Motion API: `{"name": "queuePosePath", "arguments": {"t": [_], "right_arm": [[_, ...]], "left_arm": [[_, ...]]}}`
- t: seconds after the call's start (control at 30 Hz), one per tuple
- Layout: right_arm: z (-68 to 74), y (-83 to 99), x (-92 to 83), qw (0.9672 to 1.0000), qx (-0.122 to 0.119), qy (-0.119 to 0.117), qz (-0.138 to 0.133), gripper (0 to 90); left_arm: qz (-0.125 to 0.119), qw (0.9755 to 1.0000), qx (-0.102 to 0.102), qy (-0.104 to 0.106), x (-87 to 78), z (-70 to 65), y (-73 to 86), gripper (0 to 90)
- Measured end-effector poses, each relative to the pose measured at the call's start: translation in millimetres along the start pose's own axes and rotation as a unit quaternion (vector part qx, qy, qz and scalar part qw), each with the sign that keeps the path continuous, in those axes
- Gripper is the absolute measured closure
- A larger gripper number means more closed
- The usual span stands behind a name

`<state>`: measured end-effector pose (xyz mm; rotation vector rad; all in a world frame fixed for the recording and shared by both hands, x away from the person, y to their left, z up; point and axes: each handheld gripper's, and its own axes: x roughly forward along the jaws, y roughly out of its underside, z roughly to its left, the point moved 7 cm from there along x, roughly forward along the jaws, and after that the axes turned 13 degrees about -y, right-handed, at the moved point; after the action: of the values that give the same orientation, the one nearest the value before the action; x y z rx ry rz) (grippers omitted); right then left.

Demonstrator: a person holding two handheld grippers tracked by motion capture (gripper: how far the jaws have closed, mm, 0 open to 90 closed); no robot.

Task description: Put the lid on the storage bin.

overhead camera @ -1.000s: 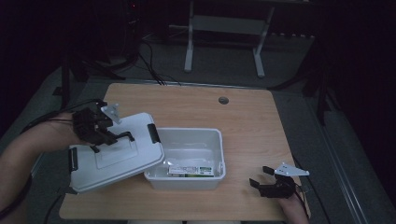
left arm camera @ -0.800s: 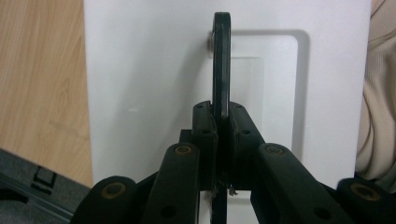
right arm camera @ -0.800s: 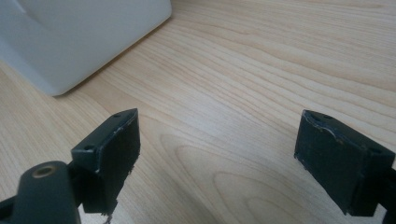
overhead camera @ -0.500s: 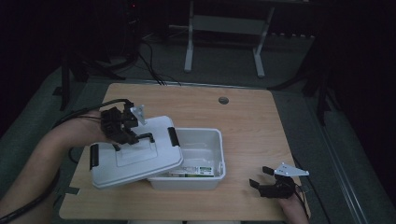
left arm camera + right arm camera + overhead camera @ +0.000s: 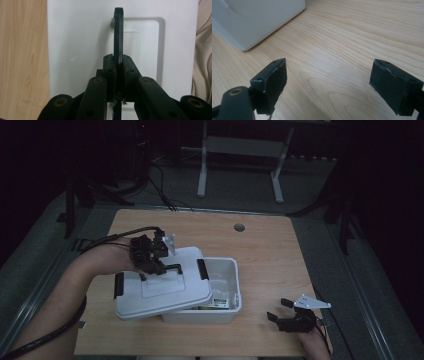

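A white lid (image 5: 160,290) with black side latches hangs tilted over the left half of a white plastic box (image 5: 231,285). My left gripper (image 5: 159,266) is shut on the lid's black handle (image 5: 172,268). In the left gripper view the handle (image 5: 118,37) runs up between the closed pads, with the lid (image 5: 80,45) behind it. A green and white packet (image 5: 219,301) lies inside the box. My right gripper (image 5: 281,311) rests open on the table near the front right edge. Its own view has bare wood between its fingertips (image 5: 328,83) and the box corner (image 5: 259,20) at upper left.
The wooden table (image 5: 270,250) has a round cable hole (image 5: 239,227) near its far edge. A cable (image 5: 107,239) trails from the left gripper off the table's left side. A metal stand (image 5: 240,150) is on the floor beyond the table.
My left gripper has carried the lid to the right, from beside the box to over its left half. The right gripper has stayed where it was.
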<state>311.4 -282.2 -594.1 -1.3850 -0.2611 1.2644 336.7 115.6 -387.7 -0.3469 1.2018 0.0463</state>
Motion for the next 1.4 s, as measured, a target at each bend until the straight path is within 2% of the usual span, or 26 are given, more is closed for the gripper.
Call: {"name": "queuePosePath", "arguments": {"t": [0.3,0.33,0.47,0.77,0.87,0.97,1.13,1.2,1.3,1.37,1.4], "right_arm": [[-0.6,1.1,0.0,1.0000,0.001,-0.002,0.001,14.0],[-0.4,1.1,0.0,1.0000,0.001,-0.003,0.001,14.0],[-0.4,0.8,-1.3,1.0000,0.004,-0.006,-0.003,14.0],[-1.2,1.7,-2.3,0.9999,0.007,-0.009,-0.006,14.0],[-1.0,1.4,-2.5,0.9999,0.006,-0.010,-0.006,14.0],[-0.9,1.0,-2.9,0.9999,0.007,-0.011,-0.008,14.0],[-1.0,0.8,-2.9,0.9999,0.007,-0.011,-0.008,14.0],[-0.9,0.5,-3.1,0.9999,0.007,-0.012,-0.009,14.0],[-0.6,1.0,-2.7,0.9999,0.006,-0.012,-0.008,14.0],[-0.4,1.3,-2.5,0.9999,0.005,-0.012,-0.006,14.0],[-0.6,1.2,-2.5,0.9999,0.005,-0.012,-0.007,14.0]], "left_arm": [[-0.004,0.9999,0.016,0.002,1.7,-4.7,-22.4,83.4],[-0.005,0.9997,0.024,-0.001,2.2,-5.4,-25.3,83.4],[-0.019,0.9994,0.029,0.002,4.2,-7.2,-37.5,83.4],[-0.021,0.9982,0.056,0.005,14.5,-14.6,-64.3,83.4],[-0.032,0.9976,0.062,-0.002,17.3,-14.8,-74.2,83.3],[-0.044,0.9972,0.060,0.003,20.8,-15.9,-82.0,83.3],[-0.034,0.9969,0.071,0.006,29.2,-18.8,-87.2,83.3],[-0.029,0.9972,0.068,0.009,32.7,-19.2,-87.6,83.3],[-0.031,0.9968,0.073,0.007,38.1,-19.9,-88.5,83.3],[-0.036,0.9969,0.068,0.017,40.0,-21.8,-88.9,83.3],[-0.037,0.9966,0.073,0.015,40.9,-22.1,-89.1,83.2]]}}
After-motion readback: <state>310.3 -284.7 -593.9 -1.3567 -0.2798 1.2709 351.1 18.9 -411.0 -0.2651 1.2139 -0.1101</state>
